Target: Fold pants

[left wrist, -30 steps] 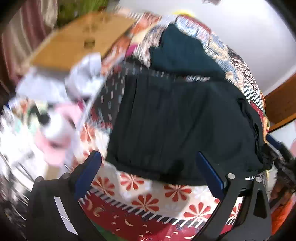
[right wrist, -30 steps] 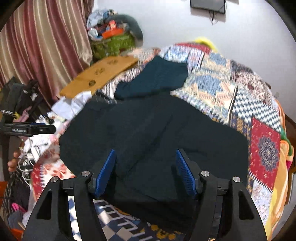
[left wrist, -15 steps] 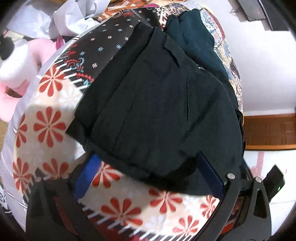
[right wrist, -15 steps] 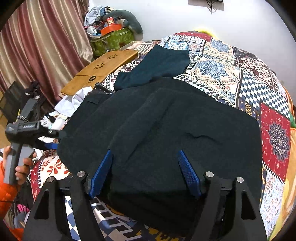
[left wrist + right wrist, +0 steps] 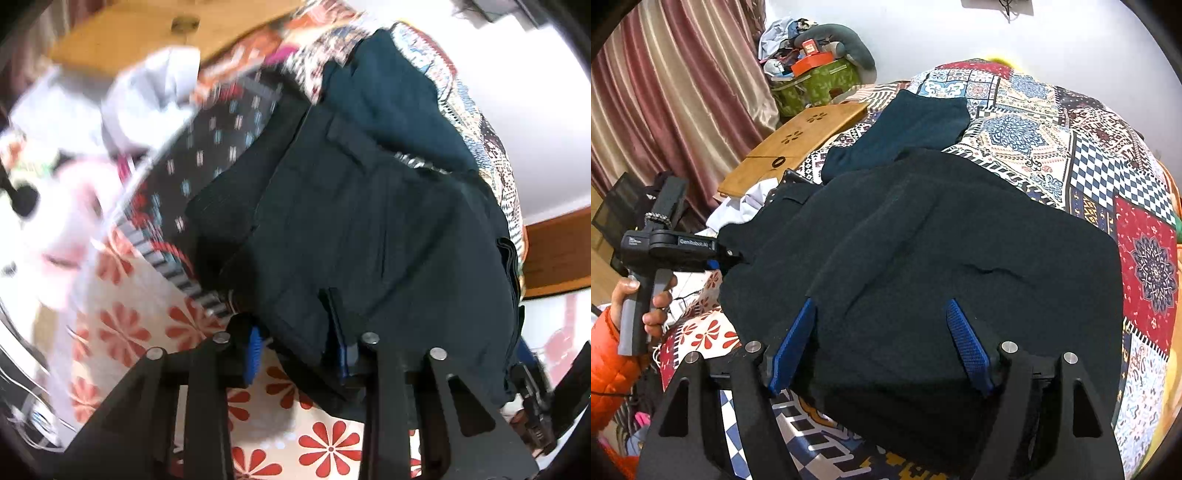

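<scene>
Black pants (image 5: pixel 960 251) lie folded over on the patchwork bedspread (image 5: pixel 1145 266). In the left wrist view my left gripper (image 5: pixel 297 350) is shut on the near hem edge of the pants (image 5: pixel 369 229), with cloth bunched between its blue pads. The left gripper also shows in the right wrist view (image 5: pixel 716 258), held at the pants' left edge. My right gripper (image 5: pixel 882 343) is open, its blue fingers (image 5: pixel 967 347) straddling the thick near fold of the pants.
A dark teal garment (image 5: pixel 908 129) lies behind the pants. A wooden lap table (image 5: pixel 798 144) and white cloth (image 5: pixel 738 210) sit at the bed's left edge. Green box with clutter (image 5: pixel 816 81) and curtains (image 5: pixel 665 103) are beyond.
My left gripper has closed from wide open onto the pants' edge and the cloth there is lifted and bunched. My right gripper stays open over the near fold, slightly further in.
</scene>
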Available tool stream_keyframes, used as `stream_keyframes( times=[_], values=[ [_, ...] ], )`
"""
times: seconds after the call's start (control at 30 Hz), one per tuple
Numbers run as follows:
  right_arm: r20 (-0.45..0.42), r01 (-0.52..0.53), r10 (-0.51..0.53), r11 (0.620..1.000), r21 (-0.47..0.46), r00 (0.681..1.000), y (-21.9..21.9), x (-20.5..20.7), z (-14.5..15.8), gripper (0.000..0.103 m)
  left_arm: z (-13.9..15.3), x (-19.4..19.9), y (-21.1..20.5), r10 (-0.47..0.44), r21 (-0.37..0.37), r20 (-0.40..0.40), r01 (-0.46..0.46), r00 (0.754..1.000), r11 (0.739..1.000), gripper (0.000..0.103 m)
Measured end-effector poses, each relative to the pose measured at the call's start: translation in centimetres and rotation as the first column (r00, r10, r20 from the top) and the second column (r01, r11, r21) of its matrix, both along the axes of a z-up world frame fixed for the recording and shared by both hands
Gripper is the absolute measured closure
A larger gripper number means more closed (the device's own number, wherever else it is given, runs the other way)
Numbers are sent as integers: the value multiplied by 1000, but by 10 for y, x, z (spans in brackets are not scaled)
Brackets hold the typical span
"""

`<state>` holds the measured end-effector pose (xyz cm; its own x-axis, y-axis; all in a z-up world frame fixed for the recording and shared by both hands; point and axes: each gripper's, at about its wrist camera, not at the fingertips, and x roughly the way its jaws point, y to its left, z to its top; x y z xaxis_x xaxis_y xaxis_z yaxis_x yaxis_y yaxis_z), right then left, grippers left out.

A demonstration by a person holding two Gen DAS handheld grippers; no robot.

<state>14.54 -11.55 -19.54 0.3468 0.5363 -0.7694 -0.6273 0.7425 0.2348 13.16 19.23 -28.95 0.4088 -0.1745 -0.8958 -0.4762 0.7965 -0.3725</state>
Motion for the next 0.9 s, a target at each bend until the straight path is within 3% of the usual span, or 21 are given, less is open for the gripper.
stream_keyframes(
  times=[0.1,0.17,0.33,0.4,0.6,0.7,0.9],
  values=[
    [-1,20,-20,1000,10,1000,-5,-2,4,32,29,-2,-11,-55,145,42,48,998,988,78],
    [21,39,-40,999,28,999,-14,-5,11,32,55,-2,-24,-95,252,84,71,992,965,80],
    [77,120,-123,992,43,989,-50,-6,29,32,119,1,-56,-188,405,213,89,959,910,80],
    [86,155,-158,987,44,984,-65,-5,32,32,140,-1,-66,-212,424,269,82,940,902,81],
    [51,322,-326,944,67,944,-120,-4,21,32,193,8,-110,-278,369,420,118,864,922,83],
    [39,410,-411,911,41,911,-140,-5,6,32,208,20,-137,-325,375,441,157,837,914,83],
    [-85,432,-425,896,103,901,-157,-5,-20,32,222,60,-208,-435,369,458,279,775,886,83]
  ],
)
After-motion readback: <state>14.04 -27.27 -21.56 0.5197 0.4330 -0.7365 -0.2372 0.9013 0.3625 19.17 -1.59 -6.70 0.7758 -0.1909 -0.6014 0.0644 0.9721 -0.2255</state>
